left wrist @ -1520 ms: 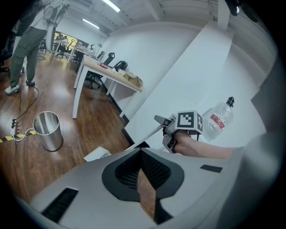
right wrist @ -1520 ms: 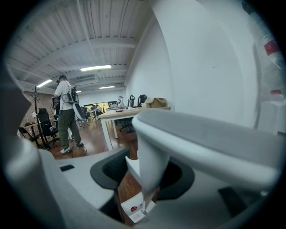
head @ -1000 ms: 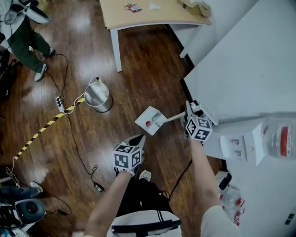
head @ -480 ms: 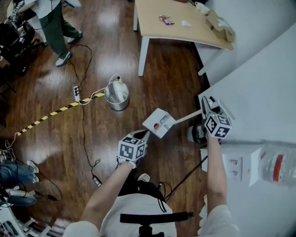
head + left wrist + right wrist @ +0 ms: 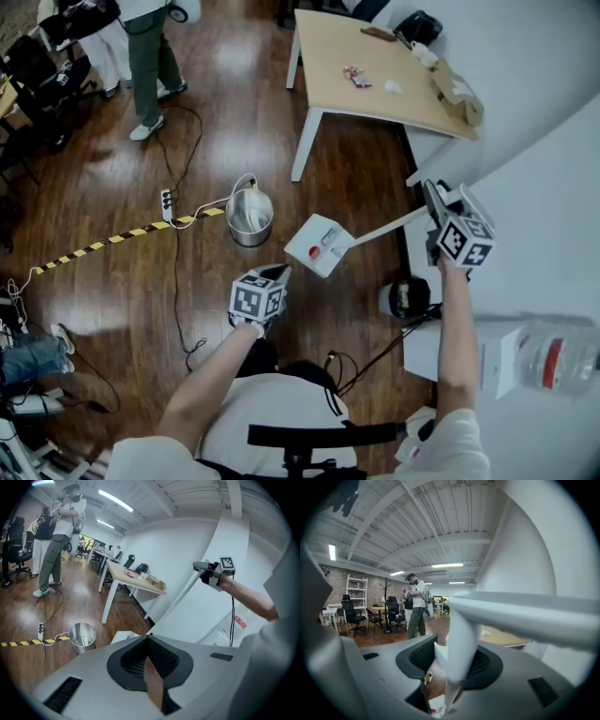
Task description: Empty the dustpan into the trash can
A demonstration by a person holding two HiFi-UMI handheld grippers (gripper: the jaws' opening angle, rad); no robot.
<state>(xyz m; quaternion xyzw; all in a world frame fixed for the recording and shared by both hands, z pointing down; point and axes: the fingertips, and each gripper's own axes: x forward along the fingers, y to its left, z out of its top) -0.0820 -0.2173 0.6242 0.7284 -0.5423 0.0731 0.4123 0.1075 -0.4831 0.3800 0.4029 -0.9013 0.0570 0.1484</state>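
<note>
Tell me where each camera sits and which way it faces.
Head view: on the person's head, facing steeply down at the floor; shows both forearms, left gripper, right gripper, dustpan, trash can.
Left gripper view: on the left gripper, facing along its shut jaws toward the trash can and table; shows the right forearm.
Right gripper view: on the right gripper, facing along jaws shut on the dustpan handle toward a standing person; no arm shows.
Shared: head and left gripper views both show the trash can.

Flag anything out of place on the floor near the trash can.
A power strip with loose cords lies on the floor beside the trash can, and a yellow-black striped band runs up to it: likely a trip hazard. Nothing looks spilled.
</note>
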